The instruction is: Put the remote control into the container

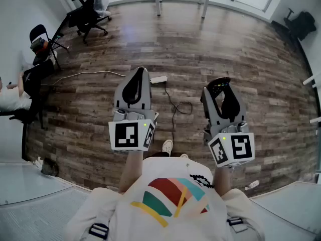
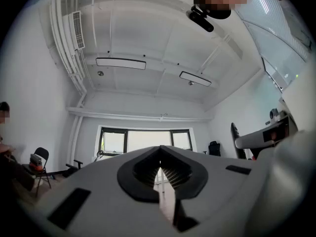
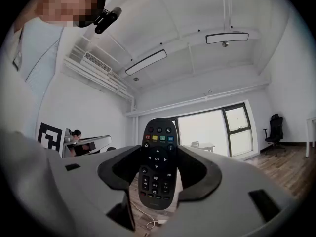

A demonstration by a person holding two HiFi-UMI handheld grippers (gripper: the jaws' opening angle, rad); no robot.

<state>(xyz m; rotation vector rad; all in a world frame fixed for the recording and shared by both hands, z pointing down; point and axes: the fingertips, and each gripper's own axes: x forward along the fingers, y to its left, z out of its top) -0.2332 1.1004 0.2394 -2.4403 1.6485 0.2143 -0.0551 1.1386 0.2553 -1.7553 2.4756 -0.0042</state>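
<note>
Standing upright mid-frame, a slim black plastic remote control (image 3: 157, 164) is clamped, long axis along the jaws, in the right gripper (image 3: 158, 152); the left gripper (image 2: 159, 154) is closed and empty.

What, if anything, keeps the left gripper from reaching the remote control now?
Probably yes, it can reach: only open air separates the left gripper from the remote control, clamped in the right gripper beside it. Its jaws are together and would need opening.

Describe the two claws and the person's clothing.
Both the left claw and right claw are grey shells with black padded insides, each carrying a white cube of black square markers. The person wears a cream shirt with red, teal and yellow stripes.
</note>
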